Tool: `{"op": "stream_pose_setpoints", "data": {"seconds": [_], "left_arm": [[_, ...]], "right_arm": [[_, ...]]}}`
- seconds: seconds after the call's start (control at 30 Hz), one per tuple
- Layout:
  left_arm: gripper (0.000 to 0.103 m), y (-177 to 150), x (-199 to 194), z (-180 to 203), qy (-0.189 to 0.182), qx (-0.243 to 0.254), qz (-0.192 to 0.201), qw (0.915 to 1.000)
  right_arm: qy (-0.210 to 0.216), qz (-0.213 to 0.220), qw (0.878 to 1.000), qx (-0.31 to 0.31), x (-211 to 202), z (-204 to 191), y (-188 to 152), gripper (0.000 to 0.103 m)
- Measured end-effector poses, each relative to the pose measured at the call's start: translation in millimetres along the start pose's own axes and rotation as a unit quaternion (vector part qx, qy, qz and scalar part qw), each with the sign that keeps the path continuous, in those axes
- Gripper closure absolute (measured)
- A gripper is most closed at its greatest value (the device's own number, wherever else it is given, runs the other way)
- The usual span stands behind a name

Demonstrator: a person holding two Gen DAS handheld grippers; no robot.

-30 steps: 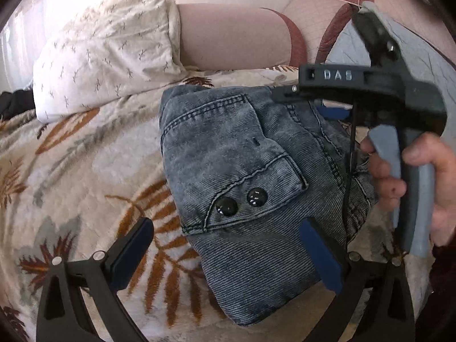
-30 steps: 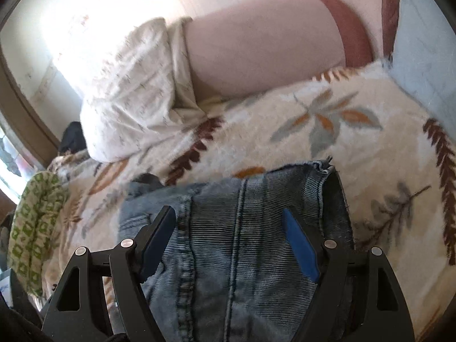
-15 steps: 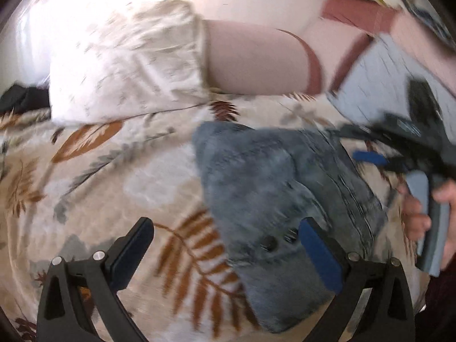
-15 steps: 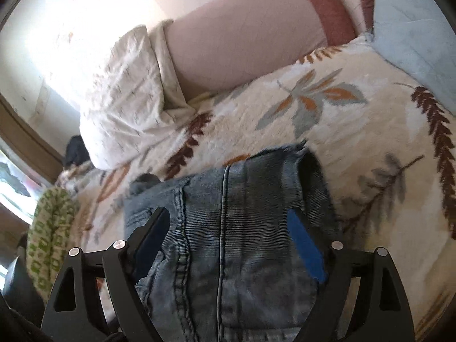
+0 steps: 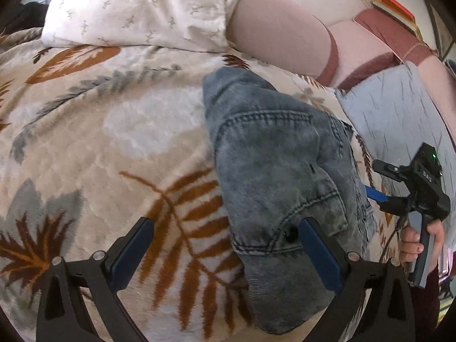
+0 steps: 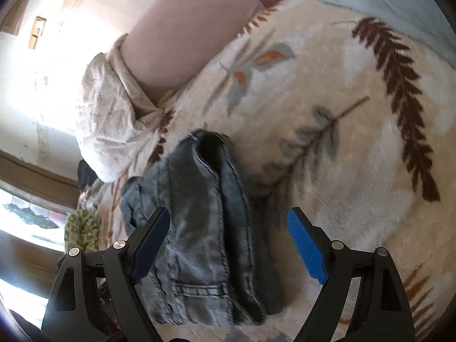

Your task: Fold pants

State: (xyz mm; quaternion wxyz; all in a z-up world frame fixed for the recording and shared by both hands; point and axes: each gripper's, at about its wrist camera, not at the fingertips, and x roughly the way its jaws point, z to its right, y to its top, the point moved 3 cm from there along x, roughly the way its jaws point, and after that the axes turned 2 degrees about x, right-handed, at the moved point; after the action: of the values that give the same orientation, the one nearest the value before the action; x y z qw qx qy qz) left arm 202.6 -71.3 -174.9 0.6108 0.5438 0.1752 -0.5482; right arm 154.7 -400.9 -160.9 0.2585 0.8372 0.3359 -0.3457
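Faded grey-blue corduroy-textured denim pants (image 5: 279, 171), folded into a compact bundle, lie on a cream fleece blanket printed with brown and grey fern leaves (image 5: 114, 148), a buttoned flap pocket uppermost. From the right wrist camera the bundle (image 6: 205, 228) shows a stitched seam and a dark opening at its far end. Left gripper (image 5: 225, 256) hovers just above the near edge of the bundle, blue-padded jaws spread wide, holding nothing; one pad overlaps the pocket in view. Right gripper (image 6: 228, 242) is likewise spread wide over the bundle, gripping nothing; in the left view it appears beside the bundle's right edge (image 5: 379, 196), carried by the person's right hand (image 5: 421, 242). Beyond the pants rest a white pillow with a small sprig print (image 5: 148, 8), a pink bolster with a maroon band (image 5: 285, 42) and a pale blue quilted cushion (image 5: 399, 119).
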Motion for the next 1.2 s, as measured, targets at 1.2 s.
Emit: {"op": "stream_pose_setpoints", "data": {"seconds": [1.2], "left_arm": [[0.001,-14.5,13.3,40.2,-0.046,0.040,0.004,0.9981]], "right_arm": [[0.032,-0.036,0.997,-0.057,46.5,-35.1,-28.8,0.011]]}}
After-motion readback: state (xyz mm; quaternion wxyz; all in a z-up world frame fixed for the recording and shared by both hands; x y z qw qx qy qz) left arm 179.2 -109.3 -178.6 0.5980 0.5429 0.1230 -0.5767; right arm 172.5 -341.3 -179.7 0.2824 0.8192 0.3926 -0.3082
